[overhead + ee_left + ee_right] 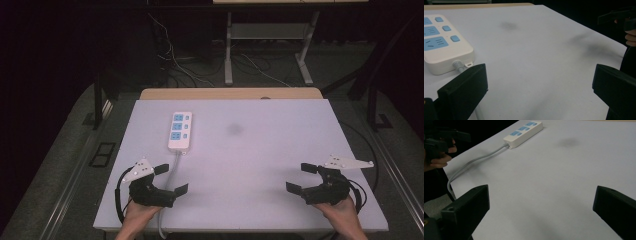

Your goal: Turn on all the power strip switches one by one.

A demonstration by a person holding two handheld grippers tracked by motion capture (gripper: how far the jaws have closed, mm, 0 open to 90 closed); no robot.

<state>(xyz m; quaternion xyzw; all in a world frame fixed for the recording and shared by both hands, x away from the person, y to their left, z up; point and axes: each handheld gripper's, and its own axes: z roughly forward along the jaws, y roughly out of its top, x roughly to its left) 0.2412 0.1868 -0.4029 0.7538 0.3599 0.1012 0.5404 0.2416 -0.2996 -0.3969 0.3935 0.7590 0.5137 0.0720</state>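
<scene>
**Desk:** Dark room, cables on floor behind; white table (pixel 260 150) w/ a wooden strip at far edge. What's on it?

**Photog:** One white power strip (pixel 180 130) w/ blue sockets, lying flat on the far-left part of the table. Its grey cord (pixel 175 170) runs back toward the person and drops off the near edge. Faint grey smudge (pixel 235 129) mid-table.

**Desk:** Containers?

**Photog:** No boxes or trays seen; strip's sockets look empty, no plugs in.

**Desk:** Grippers?

**Photog:** Left gripper (pixel 170 179) held low at near-left, jaws wide apart, nothing btwn them. In left gripper view the strip (pixel 442 42) sits just ahead of, and outside, the left-hand jaw; cord passes right beside that jaw, can't tell if touching. Right gripper (pixel 304 177) at near-right, jaws also wide apart, bare table btwn. From right gripper view the strip (pixel 524 132) lies well ahead, beyond the left-hand jaw, cord (pixel 474 161) trailing toward the table edge.

**Desk:** Hands?

**Photog:** Left hand (pixel 137 212) & right hand (pixel 342 212) come in from the bottom, each on its gripper.
</scene>
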